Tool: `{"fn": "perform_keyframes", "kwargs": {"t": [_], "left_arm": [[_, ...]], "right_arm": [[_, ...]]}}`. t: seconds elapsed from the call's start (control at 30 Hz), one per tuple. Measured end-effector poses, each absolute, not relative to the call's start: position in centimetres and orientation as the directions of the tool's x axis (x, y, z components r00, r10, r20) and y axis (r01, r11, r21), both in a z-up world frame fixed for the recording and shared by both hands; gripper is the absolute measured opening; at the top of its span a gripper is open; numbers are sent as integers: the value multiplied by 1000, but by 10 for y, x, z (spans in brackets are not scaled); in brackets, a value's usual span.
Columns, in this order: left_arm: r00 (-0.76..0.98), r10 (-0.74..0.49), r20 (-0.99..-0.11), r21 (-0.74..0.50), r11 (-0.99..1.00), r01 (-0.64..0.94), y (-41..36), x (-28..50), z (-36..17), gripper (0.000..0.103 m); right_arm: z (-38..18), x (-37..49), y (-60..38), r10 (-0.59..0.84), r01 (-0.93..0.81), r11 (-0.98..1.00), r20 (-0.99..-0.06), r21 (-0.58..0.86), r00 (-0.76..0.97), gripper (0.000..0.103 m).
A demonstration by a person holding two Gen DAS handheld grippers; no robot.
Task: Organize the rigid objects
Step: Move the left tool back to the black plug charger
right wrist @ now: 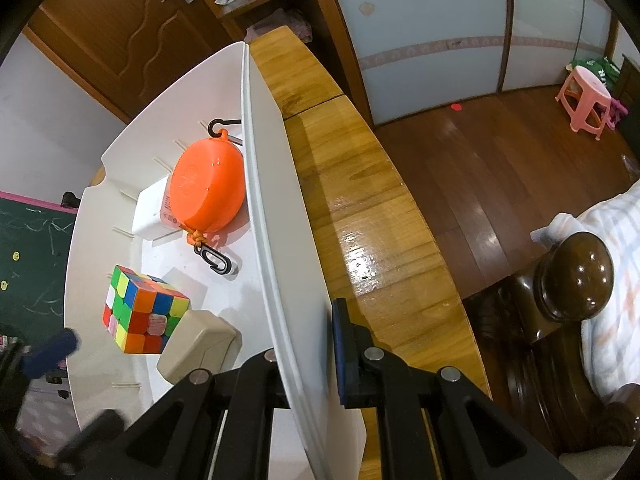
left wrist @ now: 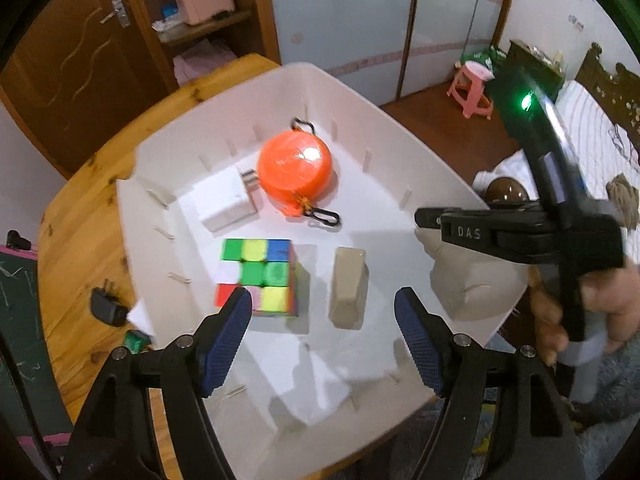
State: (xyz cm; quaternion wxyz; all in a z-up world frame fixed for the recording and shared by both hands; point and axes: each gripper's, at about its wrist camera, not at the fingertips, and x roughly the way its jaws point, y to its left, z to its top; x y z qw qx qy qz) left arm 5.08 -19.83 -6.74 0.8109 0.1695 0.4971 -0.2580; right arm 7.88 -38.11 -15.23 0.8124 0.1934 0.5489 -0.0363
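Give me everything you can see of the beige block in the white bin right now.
The beige block is a smooth, matte, plastic-looking oblong with bevelled edges and a faint seam near one end. It lies flat on the floor of the white bin, lengthwise beside the colour cube; whether they touch is unclear. No gripper touches it: the open left gripper hangs above it.

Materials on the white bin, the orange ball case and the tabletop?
White bin: looks like thin matte plastic, with molded divider slots along the walls. Orange ball case: glossy hard plastic, judging by the sharp highlight and visible seam. Tabletop: varnished wood, with grain, knots and a wet-looking sheen.
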Motion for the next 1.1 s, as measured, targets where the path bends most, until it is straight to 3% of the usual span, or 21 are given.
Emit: {"fn": "perform_keyframes", "kwargs": {"t": [0.27,0.63,1.1], "left_arm": [[460,-266,-847,-2,867,498,-143,54,-27,77],[606,-145,-782,-27,979,200,-29,91,8,77],[564,-70,-823,-53,997,47,25,142,-43,77]], "right_arm": [[-151,78,-379,135,273,927,-909,256,393,9],[-151,78,-378,120,267,934,-913,236,389,9],[-150,79,-377,107,272,936,-918,222,381,9]]}}
